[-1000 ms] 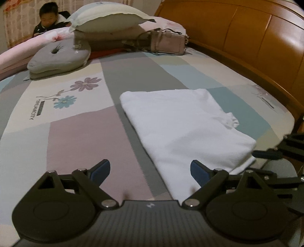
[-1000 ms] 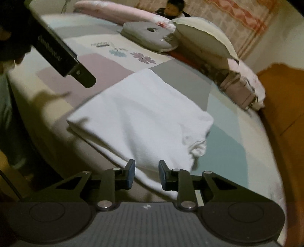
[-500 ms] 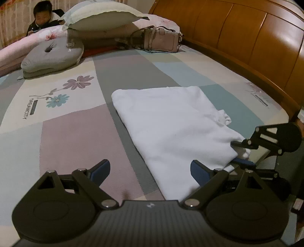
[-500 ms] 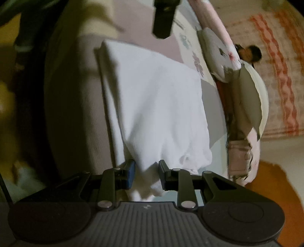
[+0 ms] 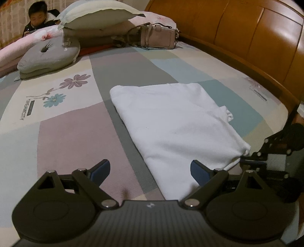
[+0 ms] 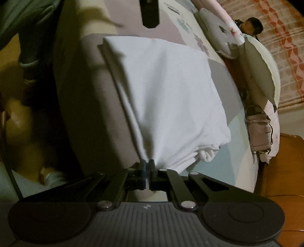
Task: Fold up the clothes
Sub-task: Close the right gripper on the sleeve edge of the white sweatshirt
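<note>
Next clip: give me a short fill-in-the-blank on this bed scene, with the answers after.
1. The right gripper is shut on a corner of the white ____.
2. The left gripper hovers with its jaws ____.
3. The handbag lies near the wooden ____.
4. The grey cushion sits on the ____.

Answers: garment; open; headboard; bed

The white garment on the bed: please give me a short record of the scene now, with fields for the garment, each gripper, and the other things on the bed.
garment: white garment, folded, lying flat on the patchwork bedsheet
right gripper: right gripper shut on the near corner of the garment
left gripper: left gripper open, holds nothing, above the garment's near edge
far end of bed: grey cushion, pillow, pink handbag
beside bed: wooden headboard
</note>
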{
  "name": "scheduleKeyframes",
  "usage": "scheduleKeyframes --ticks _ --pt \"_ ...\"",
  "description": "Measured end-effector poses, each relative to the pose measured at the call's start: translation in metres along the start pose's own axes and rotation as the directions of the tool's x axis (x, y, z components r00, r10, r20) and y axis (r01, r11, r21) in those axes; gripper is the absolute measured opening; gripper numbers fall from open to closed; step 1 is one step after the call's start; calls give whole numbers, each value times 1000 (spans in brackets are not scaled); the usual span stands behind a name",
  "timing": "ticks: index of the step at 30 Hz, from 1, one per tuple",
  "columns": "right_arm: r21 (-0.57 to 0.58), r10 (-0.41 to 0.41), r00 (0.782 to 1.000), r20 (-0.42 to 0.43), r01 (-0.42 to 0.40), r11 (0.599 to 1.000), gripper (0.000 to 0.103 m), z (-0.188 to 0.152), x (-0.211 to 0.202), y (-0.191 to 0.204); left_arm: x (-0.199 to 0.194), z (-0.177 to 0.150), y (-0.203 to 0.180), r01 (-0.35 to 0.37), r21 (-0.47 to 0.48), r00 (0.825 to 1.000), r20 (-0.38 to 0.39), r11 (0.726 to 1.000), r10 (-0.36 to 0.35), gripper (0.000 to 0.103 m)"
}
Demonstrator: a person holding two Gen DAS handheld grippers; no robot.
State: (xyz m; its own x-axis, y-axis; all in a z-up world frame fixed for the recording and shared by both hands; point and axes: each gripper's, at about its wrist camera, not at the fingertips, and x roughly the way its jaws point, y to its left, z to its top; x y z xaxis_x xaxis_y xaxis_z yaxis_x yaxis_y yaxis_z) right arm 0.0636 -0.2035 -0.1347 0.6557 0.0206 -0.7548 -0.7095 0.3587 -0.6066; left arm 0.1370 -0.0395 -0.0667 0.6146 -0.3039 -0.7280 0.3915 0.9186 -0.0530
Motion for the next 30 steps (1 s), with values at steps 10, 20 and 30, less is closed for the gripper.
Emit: scheduleKeyframes --ticks 10,20,30 --pt "554 70 983 170 -154 818 30 -20 -30 -69 -4 -16 -32 -21 272 999 53 962 7 68" --pt "885 169 920 353 -387 257 40 -86 7 -67 8 -39 -71 17 493 1000 7 870 -23 50" --pt "900 103 896 431 -435 16 42 -108 27 -77 3 -26 -68 7 429 999 31 903 -23 51"
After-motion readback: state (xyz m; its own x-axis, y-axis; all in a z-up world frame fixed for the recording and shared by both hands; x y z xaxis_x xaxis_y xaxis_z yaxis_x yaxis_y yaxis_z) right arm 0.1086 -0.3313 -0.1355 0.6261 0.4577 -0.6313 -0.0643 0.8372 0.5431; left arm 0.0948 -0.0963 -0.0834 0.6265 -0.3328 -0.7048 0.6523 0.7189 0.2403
